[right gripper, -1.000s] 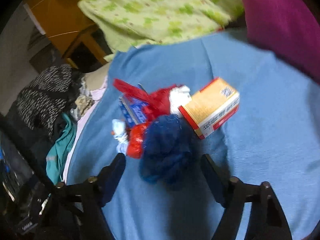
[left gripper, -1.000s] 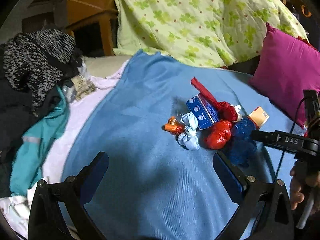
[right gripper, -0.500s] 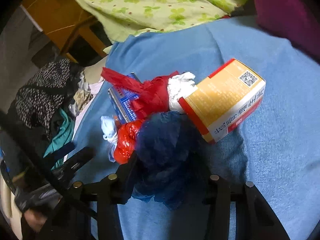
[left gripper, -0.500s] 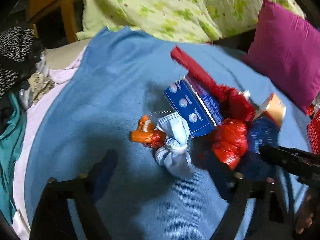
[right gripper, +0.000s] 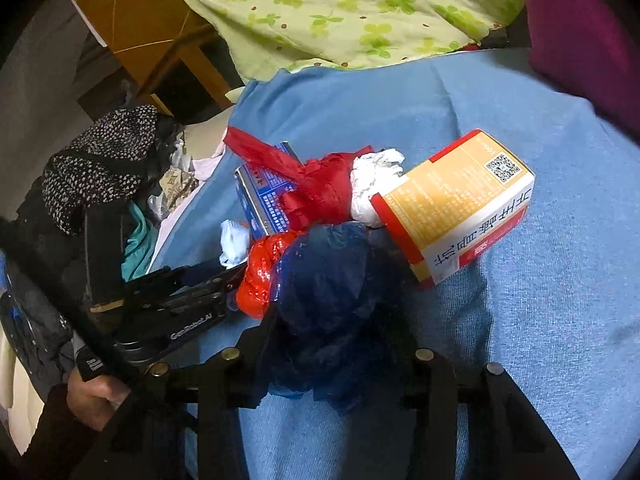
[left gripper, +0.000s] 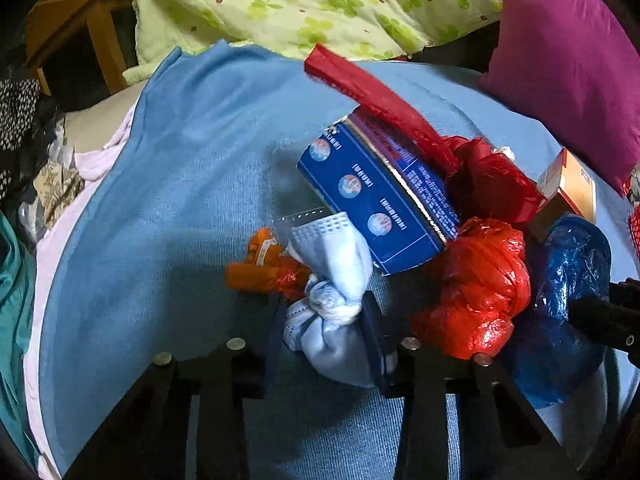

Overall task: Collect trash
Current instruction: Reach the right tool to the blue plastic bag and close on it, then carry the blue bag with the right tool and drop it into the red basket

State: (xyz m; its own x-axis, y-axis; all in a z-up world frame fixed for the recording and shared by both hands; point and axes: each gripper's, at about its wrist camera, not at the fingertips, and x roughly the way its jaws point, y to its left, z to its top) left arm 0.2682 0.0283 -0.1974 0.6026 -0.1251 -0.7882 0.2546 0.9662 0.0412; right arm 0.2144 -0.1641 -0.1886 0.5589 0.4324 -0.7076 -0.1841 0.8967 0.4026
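A heap of trash lies on the blue blanket. In it are a light blue knotted bundle, an orange wrapper, a blue box, a red plastic bag, a dark blue plastic bag and a yellow-and-red carton. My left gripper is closing, and both pads touch the lower half of the light blue bundle. My right gripper is closing too, its pads pressed into the dark blue bag. The left gripper also shows from the side in the right wrist view.
A magenta pillow lies at the right and a green flowered quilt at the back. Piled clothes sit off the blanket's left edge, with wooden furniture behind. A hand holds the left gripper's handle.
My left gripper came forward and down onto the heap, and its jaws narrowed from wide apart onto the light blue bundle. The right jaws narrowed onto the dark blue bag and barely moved.
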